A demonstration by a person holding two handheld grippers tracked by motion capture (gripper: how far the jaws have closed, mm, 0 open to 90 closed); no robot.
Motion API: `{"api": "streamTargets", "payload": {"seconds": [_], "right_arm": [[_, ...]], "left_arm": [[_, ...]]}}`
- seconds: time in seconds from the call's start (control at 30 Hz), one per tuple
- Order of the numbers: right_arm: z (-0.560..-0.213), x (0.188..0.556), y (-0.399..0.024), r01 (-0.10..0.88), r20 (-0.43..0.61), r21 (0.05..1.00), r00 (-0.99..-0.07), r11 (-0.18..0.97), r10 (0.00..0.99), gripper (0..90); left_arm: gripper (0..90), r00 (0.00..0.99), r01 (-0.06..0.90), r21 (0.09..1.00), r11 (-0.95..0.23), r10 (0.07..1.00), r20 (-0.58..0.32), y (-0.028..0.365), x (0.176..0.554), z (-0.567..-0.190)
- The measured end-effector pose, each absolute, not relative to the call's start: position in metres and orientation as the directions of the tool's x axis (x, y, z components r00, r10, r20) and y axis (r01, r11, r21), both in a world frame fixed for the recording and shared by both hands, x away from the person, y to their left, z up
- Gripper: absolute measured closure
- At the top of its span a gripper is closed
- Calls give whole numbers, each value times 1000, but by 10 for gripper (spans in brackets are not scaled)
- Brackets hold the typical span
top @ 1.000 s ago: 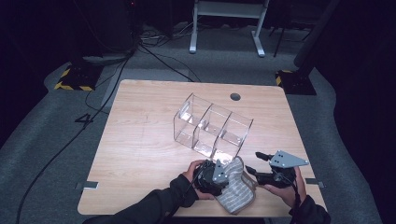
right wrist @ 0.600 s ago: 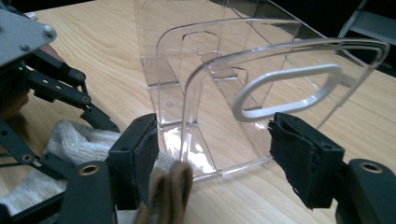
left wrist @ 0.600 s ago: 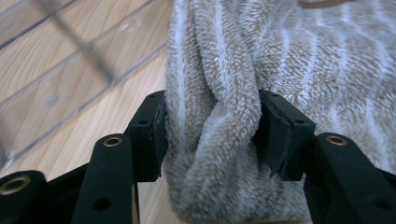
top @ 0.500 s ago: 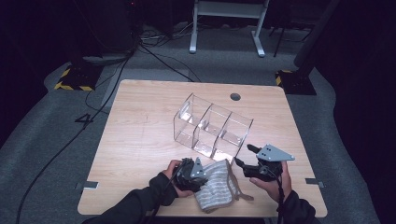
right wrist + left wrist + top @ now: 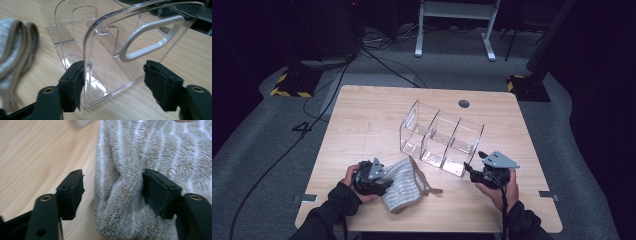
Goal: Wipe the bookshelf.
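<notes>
On the wooden bench (image 5: 377, 120) the grey striped fleece sock (image 5: 140, 170) looks soft and floppy, so I'd pinch its bunched fold between my left hand-held gripper's (image 5: 112, 192) just-widened, not-yet-pressing jaws.

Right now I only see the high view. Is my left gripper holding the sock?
Observer: No. Your left gripper has just been opening. Up close, the sock lies between its jaws, with one pad clear of it.
Operator: And my right gripper?
Observer: It has just been closing a little. The end wall of the clear box stands between its jaws, but it is not pinched.
Operator: Is the sock soft?
Observer: It looks fluffy, grey with thin white stripes.
</notes>
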State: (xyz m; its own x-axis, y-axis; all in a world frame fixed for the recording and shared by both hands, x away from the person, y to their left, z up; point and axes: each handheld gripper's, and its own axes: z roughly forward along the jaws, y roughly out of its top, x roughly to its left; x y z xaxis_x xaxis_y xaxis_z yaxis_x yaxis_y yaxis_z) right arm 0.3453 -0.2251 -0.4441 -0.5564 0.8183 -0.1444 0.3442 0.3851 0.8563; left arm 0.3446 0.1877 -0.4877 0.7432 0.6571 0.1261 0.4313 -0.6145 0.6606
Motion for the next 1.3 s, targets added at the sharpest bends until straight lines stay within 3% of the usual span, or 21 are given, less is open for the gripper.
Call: {"api": "streamTargets", "payload": {"seconds": [0.23, 0.3, 0.43, 0.57, 0.77, 1.3], "right_arm": [[-446, 357, -244, 360, -137, 859, -524, 364, 841, 547], [-446, 362, -248, 366, -133, 860, -513, 356, 848, 607], [-445, 372, -255, 380, -119, 863, -487, 333, 865, 658], [-446, 386, -263, 409, -83, 864, -457, 292, 886, 674], [-450, 399, -268, 396, -92, 871, -452, 292, 887, 801], [-448, 414, -299, 372, -56, 867, -588, 332, 807, 826]], "left_arm": [[275, 642, 509, 674, -535, 758, 117, 206, 356, -482], [266, 660, 498, 709, -499, 749, 62, 207, 351, -473], [241, 706, 457, 712, -534, 704, 74, 188, 340, -466], [213, 740, 454, 683, -572, 669, 68, 168, 335, -470], [182, 745, 481, 630, -610, 663, 73, 165, 342, -482], [182, 744, 506, 595, -624, 665, 65, 174, 354, -484]]}}
